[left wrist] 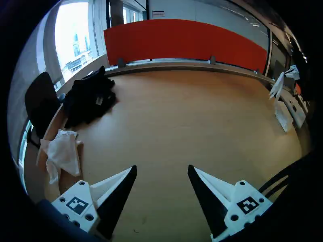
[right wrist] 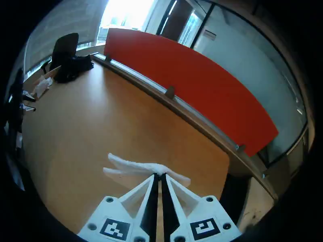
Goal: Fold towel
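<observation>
Right gripper: fingers together, clamped on bunched edge of white towel, near right end of worktop. Towel light, soft, limp; best taken at corners. Left gripper: fingers wide apart, empty, over bare wood. Farther left: second white cloth, black bag.

You are looking at a soft, matt white cloth towel, a smooth wood-finish table and matt plastic fingers on the right gripper.
</observation>
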### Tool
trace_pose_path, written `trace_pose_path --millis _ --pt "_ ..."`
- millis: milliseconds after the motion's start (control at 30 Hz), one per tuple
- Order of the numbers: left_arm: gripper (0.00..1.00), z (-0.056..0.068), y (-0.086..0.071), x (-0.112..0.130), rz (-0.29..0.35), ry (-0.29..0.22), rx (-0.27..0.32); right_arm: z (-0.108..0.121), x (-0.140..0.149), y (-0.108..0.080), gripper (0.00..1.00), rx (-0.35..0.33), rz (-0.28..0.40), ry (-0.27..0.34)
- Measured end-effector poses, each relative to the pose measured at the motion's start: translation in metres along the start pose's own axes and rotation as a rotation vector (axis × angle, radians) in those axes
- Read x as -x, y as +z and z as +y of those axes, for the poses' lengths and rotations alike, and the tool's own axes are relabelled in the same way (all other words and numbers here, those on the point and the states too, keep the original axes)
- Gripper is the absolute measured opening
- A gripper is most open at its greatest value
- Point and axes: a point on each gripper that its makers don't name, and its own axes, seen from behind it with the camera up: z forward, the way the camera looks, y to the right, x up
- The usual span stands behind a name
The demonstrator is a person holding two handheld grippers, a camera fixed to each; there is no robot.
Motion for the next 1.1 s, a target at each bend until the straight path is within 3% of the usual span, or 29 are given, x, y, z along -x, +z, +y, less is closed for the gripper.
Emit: trace_pose_path --millis 467,867,1100 --pt "0.93 0.005 0.0 -0.003 -0.003 0.008 -0.006 0.046 0.016 -0.009 0.05 0.056 -0.037 0.02" --pt "0.93 0.011 0.002 -0.006 -0.003 0.016 -0.001 0.05 0.029 -0.015 0.05 0.065 -0.054 0.029" --pt "0.93 0.012 0.002 -0.008 -0.001 0.021 0.002 0.052 0.053 -0.027 0.05 0.079 -0.077 0.061"
